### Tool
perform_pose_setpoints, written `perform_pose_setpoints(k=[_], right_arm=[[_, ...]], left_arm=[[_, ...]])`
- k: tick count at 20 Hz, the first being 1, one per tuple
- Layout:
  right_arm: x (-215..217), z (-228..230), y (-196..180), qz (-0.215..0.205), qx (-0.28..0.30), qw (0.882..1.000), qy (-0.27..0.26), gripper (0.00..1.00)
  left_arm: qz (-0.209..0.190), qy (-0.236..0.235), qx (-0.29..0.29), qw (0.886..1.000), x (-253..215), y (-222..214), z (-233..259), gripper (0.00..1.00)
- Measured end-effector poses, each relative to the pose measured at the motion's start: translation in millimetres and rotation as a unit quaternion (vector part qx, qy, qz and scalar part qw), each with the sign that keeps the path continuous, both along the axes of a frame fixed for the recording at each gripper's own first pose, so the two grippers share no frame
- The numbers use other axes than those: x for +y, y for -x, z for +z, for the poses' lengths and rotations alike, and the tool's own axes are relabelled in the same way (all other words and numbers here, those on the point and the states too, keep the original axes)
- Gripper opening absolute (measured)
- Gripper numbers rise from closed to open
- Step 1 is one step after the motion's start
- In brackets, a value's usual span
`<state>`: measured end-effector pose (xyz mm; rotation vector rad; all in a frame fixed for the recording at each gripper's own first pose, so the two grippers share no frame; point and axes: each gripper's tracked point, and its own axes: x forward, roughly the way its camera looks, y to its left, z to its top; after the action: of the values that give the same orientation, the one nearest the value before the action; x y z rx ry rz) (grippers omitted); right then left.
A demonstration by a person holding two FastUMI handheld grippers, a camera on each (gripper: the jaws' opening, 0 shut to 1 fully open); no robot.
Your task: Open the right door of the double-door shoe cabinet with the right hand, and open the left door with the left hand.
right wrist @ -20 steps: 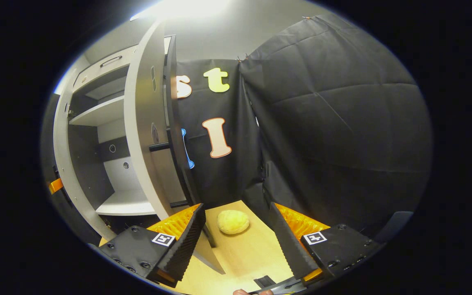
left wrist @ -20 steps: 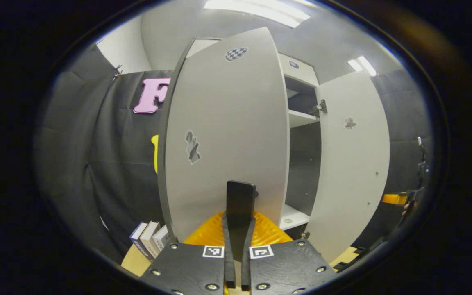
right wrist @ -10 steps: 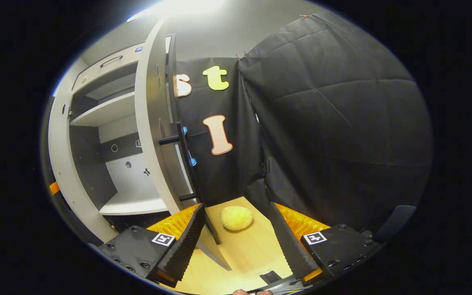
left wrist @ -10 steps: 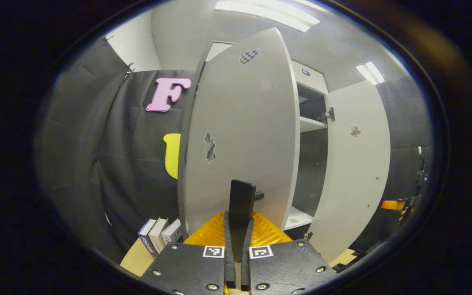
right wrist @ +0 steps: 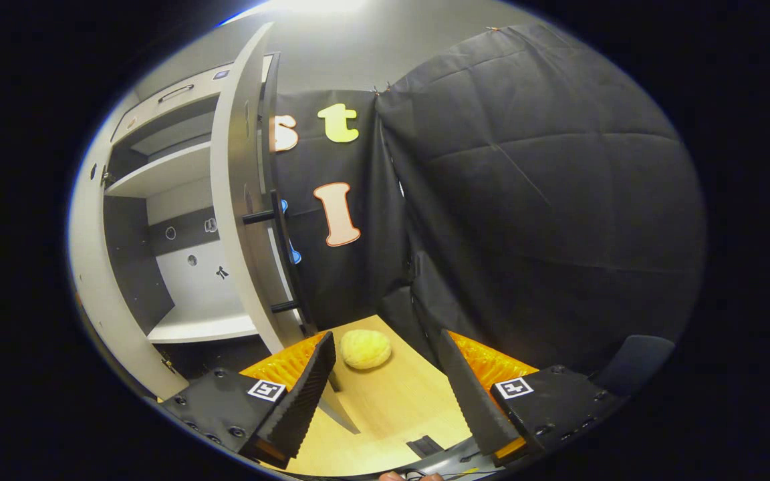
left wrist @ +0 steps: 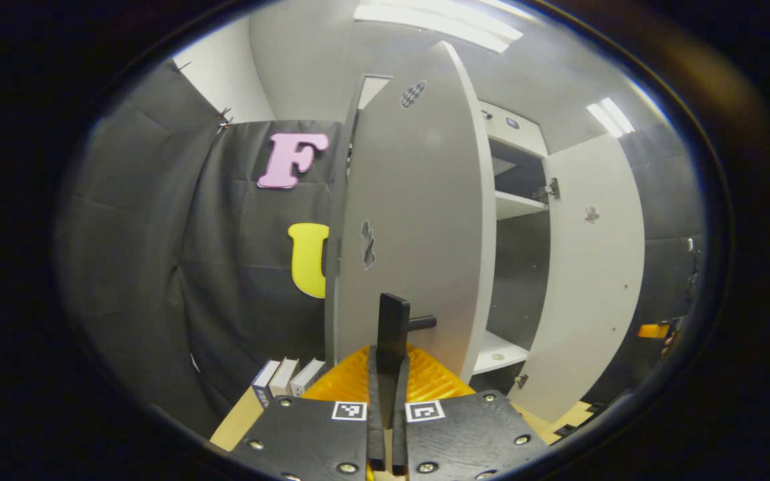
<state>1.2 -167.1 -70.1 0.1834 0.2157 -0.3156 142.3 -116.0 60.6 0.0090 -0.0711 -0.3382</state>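
Observation:
The grey left door (left wrist: 418,220) of the shoe cabinet stands partly swung out in the left gripper view. Its black bar handle (left wrist: 392,321) rises between my left gripper's (left wrist: 389,364) fingers, which are shut on it. Farther right, the right door (left wrist: 592,267) stands wide open, with the white shelves (left wrist: 515,204) showing between the doors. In the right gripper view, my right gripper (right wrist: 385,374) is open and holds nothing. The right door's edge (right wrist: 238,200) and its black handle (right wrist: 285,254) are just up and left of the left fingertip, apart from it.
Books (left wrist: 288,377) stand on the wooden floor left of the left door. A yellow round lump (right wrist: 365,349) lies on the floor ahead of the right gripper. Black cloth walls close in on both sides. The other gripper's orange part (left wrist: 652,330) shows far right.
The left door has swung further open with my left gripper shut on its handle. The right gripper stays open and has shifted slightly, the right door standing still.

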Motion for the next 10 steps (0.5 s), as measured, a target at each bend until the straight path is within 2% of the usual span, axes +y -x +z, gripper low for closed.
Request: perform_pose_setpoints(k=[4, 5, 6, 7, 8, 10], right_arm=[[5, 5, 3, 0.007, -0.007, 1.0, 0.011, 0.98], [5, 6, 3, 0.007, -0.006, 1.0, 0.014, 0.98], [3, 6, 5, 0.004, -0.006, 1.0, 0.016, 0.98], [3, 8, 6, 0.003, -0.008, 1.0, 0.014, 0.98], [4, 9, 7, 0.004, -0.01, 1.0, 0.013, 0.98], [7, 11, 7, 0.008, -0.015, 1.0, 0.011, 0.98]], left_arm=[[0.017, -0.006, -0.004, 1.0, 30, -7, 3, 0.06], [0.03, -0.006, -0.004, 1.0, 42, -12, 0, 0.07], [0.047, -0.004, -0.005, 0.999, 55, -12, 3, 0.01], [0.066, -0.007, -0.008, 0.998, 74, -15, 5, 0.01], [0.061, -0.01, -0.008, 0.998, 81, -19, 5, 0.0], [0.022, 0.016, -0.001, 1.0, 73, -19, 2, 0.01]])
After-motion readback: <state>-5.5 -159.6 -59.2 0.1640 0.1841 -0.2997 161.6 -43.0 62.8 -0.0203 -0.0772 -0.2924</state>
